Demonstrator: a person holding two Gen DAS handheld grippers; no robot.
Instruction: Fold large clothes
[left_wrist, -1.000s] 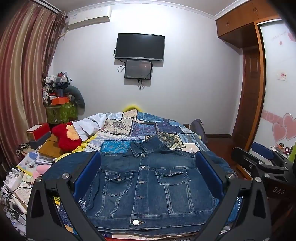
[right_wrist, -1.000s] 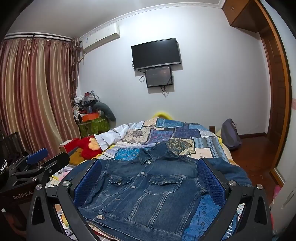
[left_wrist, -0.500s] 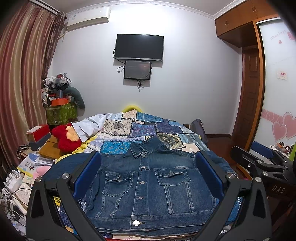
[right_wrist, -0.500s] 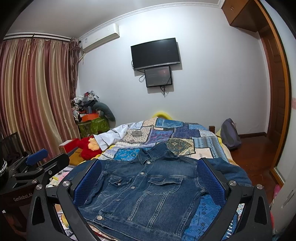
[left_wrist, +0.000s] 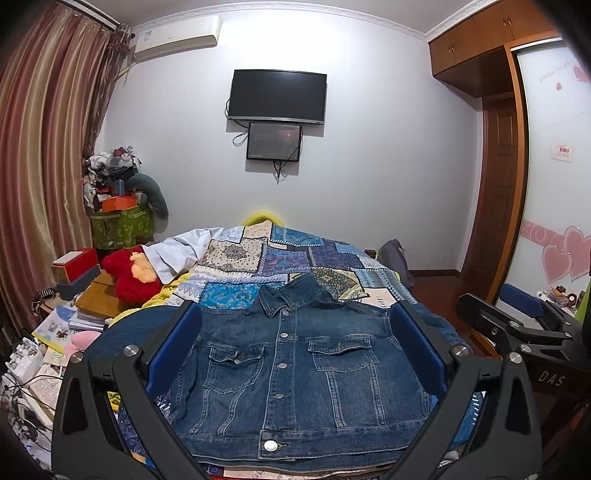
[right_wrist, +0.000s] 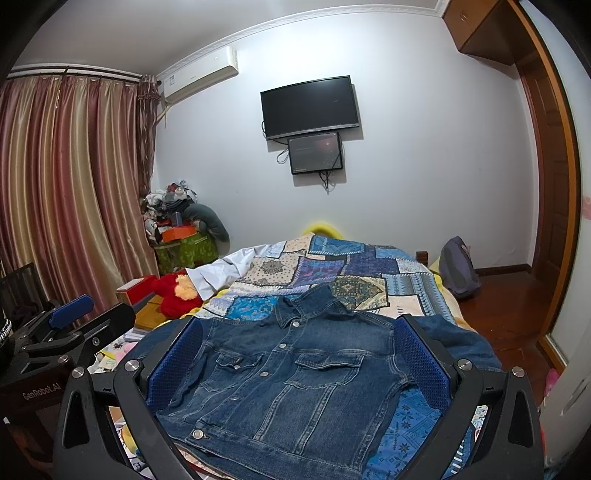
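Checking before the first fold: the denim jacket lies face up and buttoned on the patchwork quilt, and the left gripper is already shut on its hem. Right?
Not quite. The denim jacket does lie face up and buttoned on the patchwork quilt, but the left gripper is open, holding nothing; the left wrist view shows its fingers spread wide.

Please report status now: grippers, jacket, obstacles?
Left gripper and right gripper open, holding nothing. Denim jacket flat, buttoned, unfolded on bed. Nothing blocking.

Black flat TV (left_wrist: 277, 95) on white wall w/ small dark screen (left_wrist: 273, 141) just below. Red plush toy (left_wrist: 129, 275) beside blue patchwork quilt (left_wrist: 295, 254); striped red-gold curtains (right_wrist: 70, 184) at left.
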